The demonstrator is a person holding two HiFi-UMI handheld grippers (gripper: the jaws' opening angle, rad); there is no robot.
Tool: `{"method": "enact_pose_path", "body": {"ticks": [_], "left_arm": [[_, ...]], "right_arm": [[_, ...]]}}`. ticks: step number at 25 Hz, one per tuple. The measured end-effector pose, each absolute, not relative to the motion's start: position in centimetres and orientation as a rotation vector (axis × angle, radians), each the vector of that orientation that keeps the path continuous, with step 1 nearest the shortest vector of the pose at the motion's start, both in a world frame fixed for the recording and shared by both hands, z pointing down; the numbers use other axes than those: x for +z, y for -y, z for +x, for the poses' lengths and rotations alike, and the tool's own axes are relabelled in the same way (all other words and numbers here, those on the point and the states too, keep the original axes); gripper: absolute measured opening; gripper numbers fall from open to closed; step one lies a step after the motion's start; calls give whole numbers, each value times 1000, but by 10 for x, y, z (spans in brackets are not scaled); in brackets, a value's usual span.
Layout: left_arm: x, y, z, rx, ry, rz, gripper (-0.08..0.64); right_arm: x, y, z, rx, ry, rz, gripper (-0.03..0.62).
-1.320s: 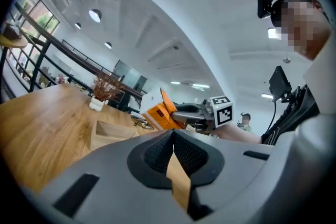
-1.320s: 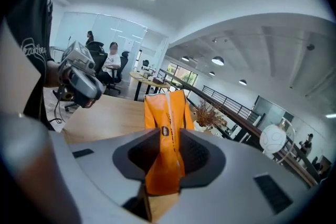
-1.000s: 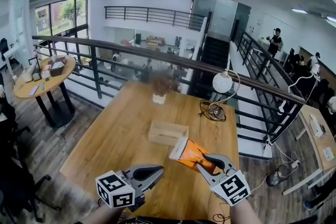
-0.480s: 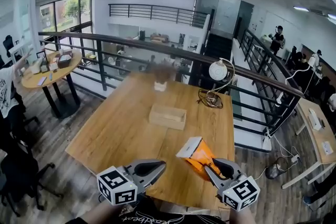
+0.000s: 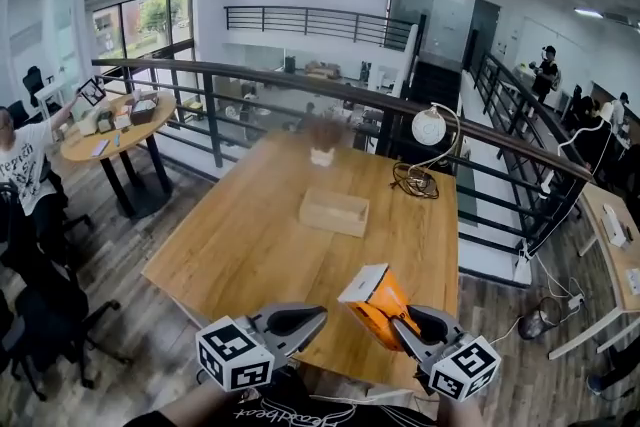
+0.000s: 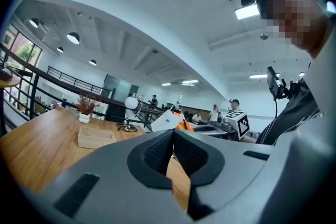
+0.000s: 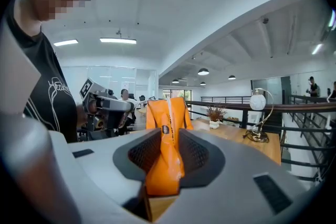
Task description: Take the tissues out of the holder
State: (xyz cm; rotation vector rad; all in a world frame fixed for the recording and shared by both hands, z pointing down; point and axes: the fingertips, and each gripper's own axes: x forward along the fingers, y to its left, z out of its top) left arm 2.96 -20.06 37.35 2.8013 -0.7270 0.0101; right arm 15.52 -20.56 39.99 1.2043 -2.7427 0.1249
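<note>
An orange tissue pack (image 5: 374, 301) with a white end hangs above the near edge of the wooden table (image 5: 240, 250). My right gripper (image 5: 399, 325) is shut on it; in the right gripper view the pack (image 7: 167, 123) is pinched between both pads and stands up out of my right gripper (image 7: 169, 150). The wooden holder (image 5: 334, 212), an open light-wood box, sits at the table's middle, well beyond the pack. To the left of the pack, my left gripper (image 5: 316, 316) is shut with nothing in it. In the left gripper view, my left gripper (image 6: 172, 137) has its pads together and the holder (image 6: 96, 137) lies far left.
At the table's far edge stand a small potted plant (image 5: 322, 144) and a globe lamp (image 5: 428, 128), with coiled cables (image 5: 418, 183) beside the lamp. A black railing (image 5: 250, 85) runs behind the table. A round table (image 5: 110, 130) with a person beside it is at far left.
My right gripper has drawn the orange pack away from the holder toward the table's near edge. The left gripper has stayed shut low beside it.
</note>
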Motion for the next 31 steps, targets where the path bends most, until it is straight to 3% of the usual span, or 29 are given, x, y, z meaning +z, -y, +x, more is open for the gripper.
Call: {"method": "enact_pose_path", "body": {"ticks": [31], "left_arm": [[373, 197, 41, 38, 714, 2809, 14]], "right_arm": [[395, 202, 161, 41, 2754, 1215, 103]]}}
